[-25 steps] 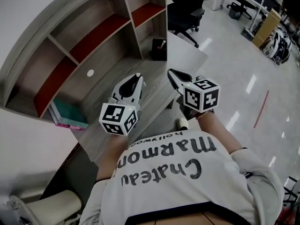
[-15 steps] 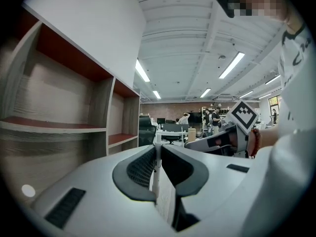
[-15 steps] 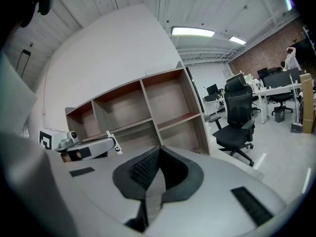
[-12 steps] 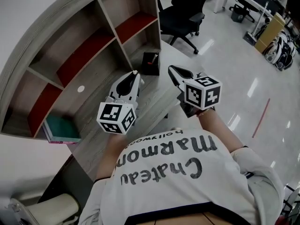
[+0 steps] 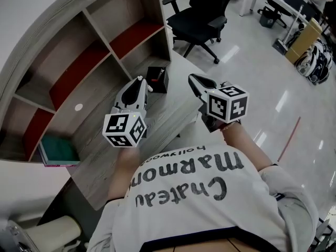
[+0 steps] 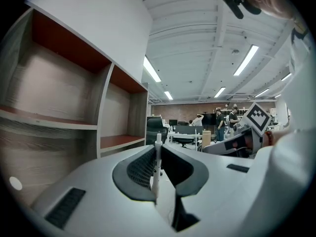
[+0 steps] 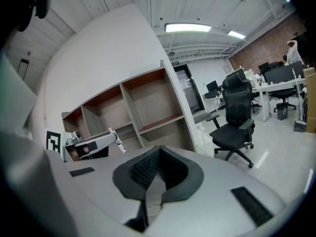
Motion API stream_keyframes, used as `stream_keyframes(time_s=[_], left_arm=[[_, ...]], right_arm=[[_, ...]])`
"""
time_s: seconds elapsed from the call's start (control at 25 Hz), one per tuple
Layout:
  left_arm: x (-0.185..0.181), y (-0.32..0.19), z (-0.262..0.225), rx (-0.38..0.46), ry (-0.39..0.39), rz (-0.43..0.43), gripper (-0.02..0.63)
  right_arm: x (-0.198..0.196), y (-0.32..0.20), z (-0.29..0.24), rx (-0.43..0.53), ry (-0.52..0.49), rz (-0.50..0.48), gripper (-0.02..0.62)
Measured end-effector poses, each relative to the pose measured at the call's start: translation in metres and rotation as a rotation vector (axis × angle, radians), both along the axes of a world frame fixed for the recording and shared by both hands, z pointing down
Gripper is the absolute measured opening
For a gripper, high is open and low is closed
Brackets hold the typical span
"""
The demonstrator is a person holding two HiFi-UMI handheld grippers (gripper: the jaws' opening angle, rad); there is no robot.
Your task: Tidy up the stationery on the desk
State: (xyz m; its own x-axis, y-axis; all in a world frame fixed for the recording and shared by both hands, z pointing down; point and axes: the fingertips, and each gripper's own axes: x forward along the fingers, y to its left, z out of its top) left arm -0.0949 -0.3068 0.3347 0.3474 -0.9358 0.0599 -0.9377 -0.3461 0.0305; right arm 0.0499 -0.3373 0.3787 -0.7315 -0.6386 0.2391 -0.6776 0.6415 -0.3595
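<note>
L gripper (image 5: 139, 81) shifted toward pen holder (image 5: 156, 80) — clamped on white pen (image 6: 157, 168); R gripper (image 5: 193, 80) jaws together, empty.

On the desk (image 5: 169, 114) the pen holder (image 5: 157, 79) stood at 12 o'clock, just beyond the left gripper (image 5: 139, 81) with a pen (image 6: 157, 167) between its jaws, the shelf unit (image 5: 89, 51) behind at 10 o'clock, a book (image 5: 58, 150) in its 9 o'clock compartment, and a chair (image 5: 202, 20) on the floor at 1 o'clock.

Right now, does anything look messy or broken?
Nothing looks spilled or broken. Only a white pen is out of place: the left gripper pinches it above the desk, outside the black pen holder.
</note>
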Motion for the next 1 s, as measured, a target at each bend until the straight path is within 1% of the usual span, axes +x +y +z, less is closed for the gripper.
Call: stream_keyframes(time_s=[0.32,0.6,0.8,1.0], left_arm=[[-0.007,-0.027,0.010,-0.028,0.027,-0.077,0.051],[-0.008,-0.061,0.026,-0.057,0.034,-0.110,0.052],[-0.005,-0.086,0.042,-0.089,0.050,-0.116,0.052],[0.002,-0.102,0.059,-0.115,0.038,-0.105,0.051]], right_arm=[[0.016,-0.022,0.012,-0.043,-0.006,-0.016,0.011],[0.041,-0.046,0.023,-0.073,-0.001,0.029,0.011],[0.057,-0.058,0.030,-0.092,0.010,0.061,0.011],[0.076,-0.067,0.032,-0.099,0.013,0.109,0.011]])
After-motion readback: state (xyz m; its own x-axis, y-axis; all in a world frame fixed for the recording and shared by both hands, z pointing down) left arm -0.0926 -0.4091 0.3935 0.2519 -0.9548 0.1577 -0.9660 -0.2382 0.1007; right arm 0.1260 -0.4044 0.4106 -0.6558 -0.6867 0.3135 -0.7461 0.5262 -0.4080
